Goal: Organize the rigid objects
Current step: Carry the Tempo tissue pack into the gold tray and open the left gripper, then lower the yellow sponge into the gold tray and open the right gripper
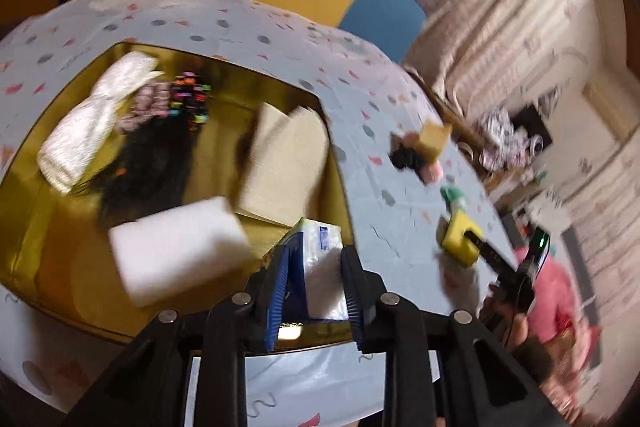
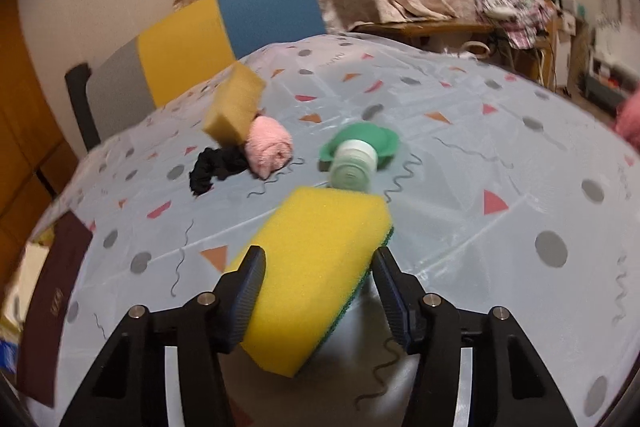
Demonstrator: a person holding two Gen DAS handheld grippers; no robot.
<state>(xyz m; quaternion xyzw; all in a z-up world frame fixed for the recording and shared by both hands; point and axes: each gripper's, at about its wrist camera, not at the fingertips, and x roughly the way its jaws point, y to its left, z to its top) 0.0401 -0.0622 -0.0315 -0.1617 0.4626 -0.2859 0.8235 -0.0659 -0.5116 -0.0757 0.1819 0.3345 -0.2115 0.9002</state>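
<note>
Between the two ribbed fingers of my left gripper (image 1: pixel 314 291) sits a tissue pack (image 1: pixel 320 267), white with a blue side; the pads are closed on it, and I hold it over the near edge of the gold tray (image 1: pixel 52 251), I think to put it inside with the rest. My right gripper (image 2: pixel 320 291) has the yellow sponge (image 2: pixel 316 267) between its fingers: the left pad touches the sponge, but at the right pad I see a small gap, so I cannot tell if the grip is firm. The sponge lies on the dotted tablecloth (image 2: pixel 520 155).

Inside the tray a white foam block (image 1: pixel 180 251), a beige folded cloth (image 1: pixel 284 163) and a white pouch (image 1: pixel 96 127) already take much room. Beyond the sponge, a green-lidded jar (image 2: pixel 354 159), a pink roll (image 2: pixel 268 145) and a tan sponge (image 2: pixel 234 107) wait, near each other.
</note>
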